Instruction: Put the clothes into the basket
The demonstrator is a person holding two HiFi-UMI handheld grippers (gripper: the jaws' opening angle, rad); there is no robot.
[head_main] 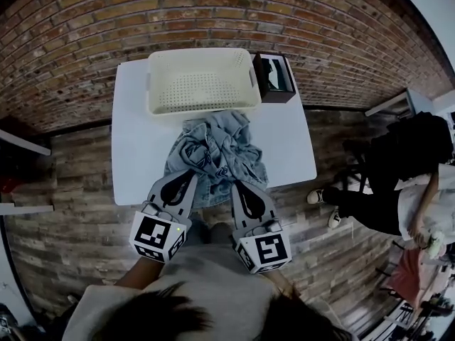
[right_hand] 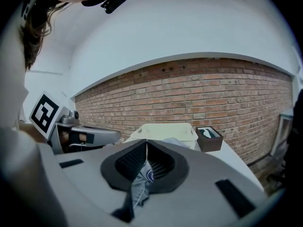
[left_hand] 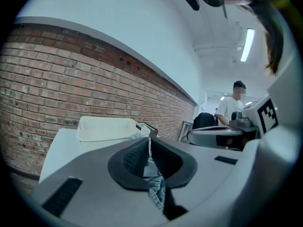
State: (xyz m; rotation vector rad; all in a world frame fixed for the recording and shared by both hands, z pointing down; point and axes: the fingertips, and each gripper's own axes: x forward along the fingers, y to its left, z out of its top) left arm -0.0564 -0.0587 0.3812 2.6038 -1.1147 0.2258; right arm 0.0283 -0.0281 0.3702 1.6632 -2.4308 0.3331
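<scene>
Near edge: left tongs clamped on the clothes; right tongs clamped on the same denim bundle. Clothes heaped mid-counter, far side against the basket. Box just right of basket.

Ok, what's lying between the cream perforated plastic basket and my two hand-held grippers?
Head view: only the crumpled blue denim garment, lying on the white table, reaching the basket's rim.

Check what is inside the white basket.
In the basket, only its bare perforated floor shows. The denim garment bunches at the near rim, so the inside of that wall is hidden.
</scene>
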